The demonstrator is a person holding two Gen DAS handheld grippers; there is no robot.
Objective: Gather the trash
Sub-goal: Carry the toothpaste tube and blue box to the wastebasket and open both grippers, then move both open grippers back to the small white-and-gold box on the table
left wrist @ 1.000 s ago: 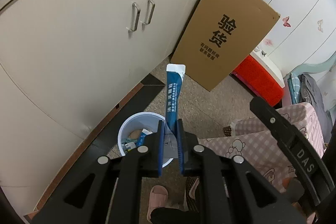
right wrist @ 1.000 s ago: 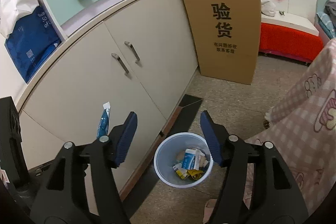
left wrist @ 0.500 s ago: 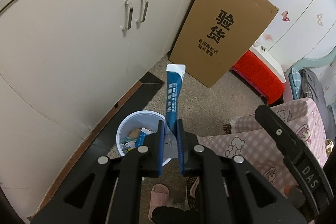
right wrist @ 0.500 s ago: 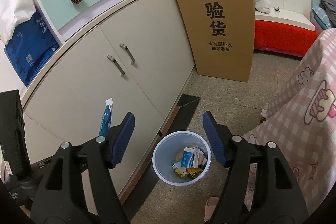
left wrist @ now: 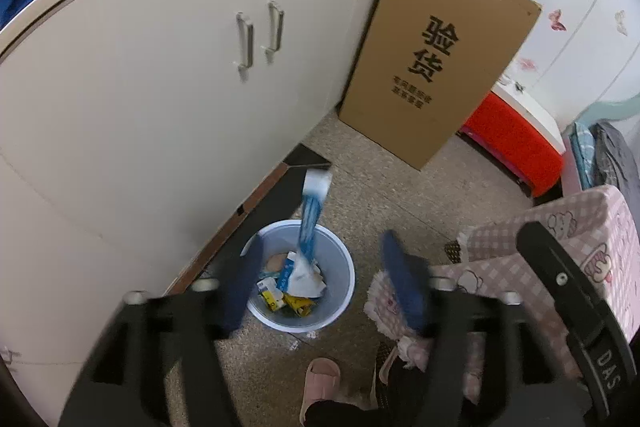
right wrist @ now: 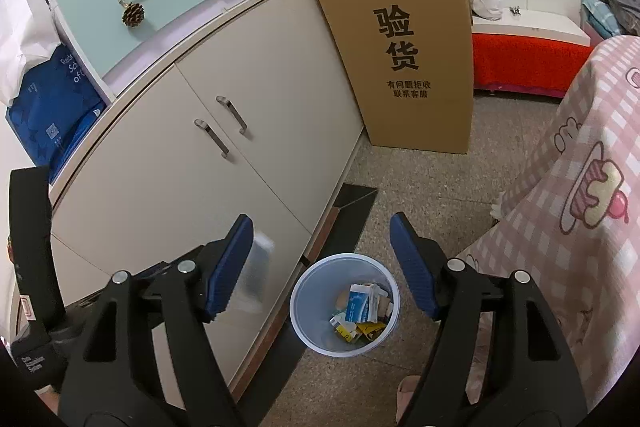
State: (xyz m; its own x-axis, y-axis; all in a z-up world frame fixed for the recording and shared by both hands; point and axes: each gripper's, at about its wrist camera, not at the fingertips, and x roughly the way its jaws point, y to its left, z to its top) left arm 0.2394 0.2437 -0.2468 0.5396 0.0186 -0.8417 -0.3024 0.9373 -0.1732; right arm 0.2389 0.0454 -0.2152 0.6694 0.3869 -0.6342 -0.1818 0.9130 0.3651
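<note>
A long blue sachet (left wrist: 311,223) with a white top is blurred in mid-air, its lower end over the pale blue bin (left wrist: 340,307). It hangs free between the fingers of my left gripper (left wrist: 320,279), whose jaws are opening and do not touch it. The bin holds several wrappers and small cartons. In the right wrist view the same bin (right wrist: 304,323) stands on the floor below my right gripper (right wrist: 320,263). Its jaws are opening too, with nothing between them. A pale blur (right wrist: 258,267) shows beside its left finger.
A cream cabinet (left wrist: 160,107) with two handles runs along the left, close to the bin. A tall cardboard box (left wrist: 436,67) leans at its end, with a red bench (left wrist: 512,143) beyond. A pink checked cloth (right wrist: 580,207) hangs on the right. A pink slipper (left wrist: 320,383) lies near the bin.
My left gripper has gone from shut on the blue sachet to wide apart, and the sachet is dropping toward the bin. The right gripper's jaws have spread a little wider.
</note>
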